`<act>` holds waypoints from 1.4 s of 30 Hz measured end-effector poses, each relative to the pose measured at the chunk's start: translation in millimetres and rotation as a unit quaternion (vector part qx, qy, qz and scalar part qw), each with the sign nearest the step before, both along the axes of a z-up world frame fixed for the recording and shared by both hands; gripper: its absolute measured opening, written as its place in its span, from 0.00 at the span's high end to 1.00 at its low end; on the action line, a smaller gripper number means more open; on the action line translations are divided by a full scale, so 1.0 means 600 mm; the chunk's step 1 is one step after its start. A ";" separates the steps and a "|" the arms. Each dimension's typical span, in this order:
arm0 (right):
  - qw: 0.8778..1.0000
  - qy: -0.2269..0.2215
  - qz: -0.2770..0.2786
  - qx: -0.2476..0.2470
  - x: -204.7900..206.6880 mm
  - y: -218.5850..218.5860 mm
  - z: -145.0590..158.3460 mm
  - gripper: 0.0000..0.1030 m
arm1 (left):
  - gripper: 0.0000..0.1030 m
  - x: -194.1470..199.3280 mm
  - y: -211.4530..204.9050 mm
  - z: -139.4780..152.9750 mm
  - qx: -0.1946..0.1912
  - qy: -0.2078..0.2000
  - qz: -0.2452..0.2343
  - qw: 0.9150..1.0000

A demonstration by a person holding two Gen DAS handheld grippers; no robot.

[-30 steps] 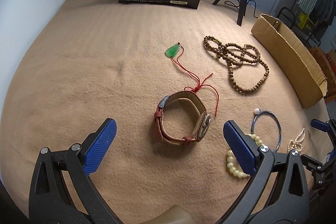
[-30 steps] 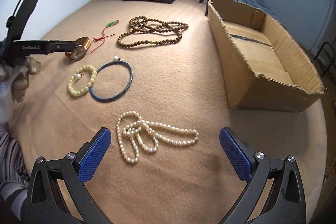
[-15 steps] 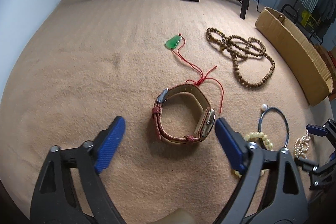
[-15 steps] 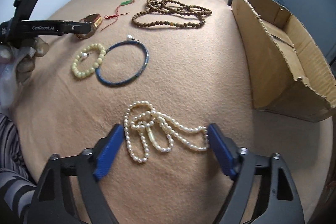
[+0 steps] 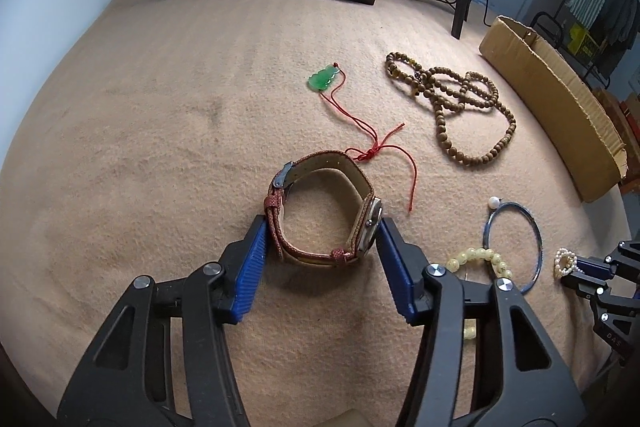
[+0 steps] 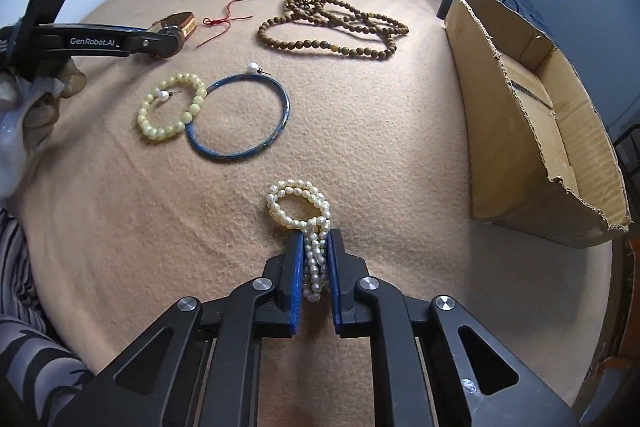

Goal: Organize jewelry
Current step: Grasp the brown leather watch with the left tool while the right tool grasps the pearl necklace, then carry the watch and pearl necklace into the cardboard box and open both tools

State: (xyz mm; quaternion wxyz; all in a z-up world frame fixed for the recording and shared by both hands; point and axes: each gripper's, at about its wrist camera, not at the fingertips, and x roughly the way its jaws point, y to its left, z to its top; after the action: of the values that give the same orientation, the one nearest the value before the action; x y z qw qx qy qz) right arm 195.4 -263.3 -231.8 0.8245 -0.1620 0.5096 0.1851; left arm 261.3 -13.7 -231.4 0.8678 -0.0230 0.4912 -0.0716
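Pearl necklace (image 6: 310,227) betw. R gripper (image 6: 314,247) pads

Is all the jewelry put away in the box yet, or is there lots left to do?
Nothing shows in the cardboard box yet. The right gripper has just closed on the pearl necklace; the left gripper has been closing around the watch. The wooden beads, green pendant, blue bangle and yellow bracelet lie on the blanket.
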 end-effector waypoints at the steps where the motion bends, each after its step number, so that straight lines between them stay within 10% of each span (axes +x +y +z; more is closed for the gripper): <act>1: 1.000 -0.001 -0.001 0.002 -0.001 0.000 0.001 0.94 | 0.45 -0.002 0.002 0.001 0.002 -0.001 0.001 1.000; 20: 0.995 -0.053 -0.044 0.067 -0.031 -0.033 0.079 0.95 | 0.46 -0.044 0.016 0.077 0.002 -0.049 0.006 0.999; 42: 0.973 -0.167 -0.110 0.114 -0.022 -0.153 0.265 0.95 | 0.46 -0.032 -0.141 0.199 -0.028 -0.111 -0.093 0.989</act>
State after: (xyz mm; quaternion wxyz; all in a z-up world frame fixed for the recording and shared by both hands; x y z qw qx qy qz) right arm 182.2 -355.2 -72.6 0.9264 -0.0389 0.3547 0.1203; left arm 242.4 -98.5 -112.0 0.9057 0.0068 0.3893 -0.1677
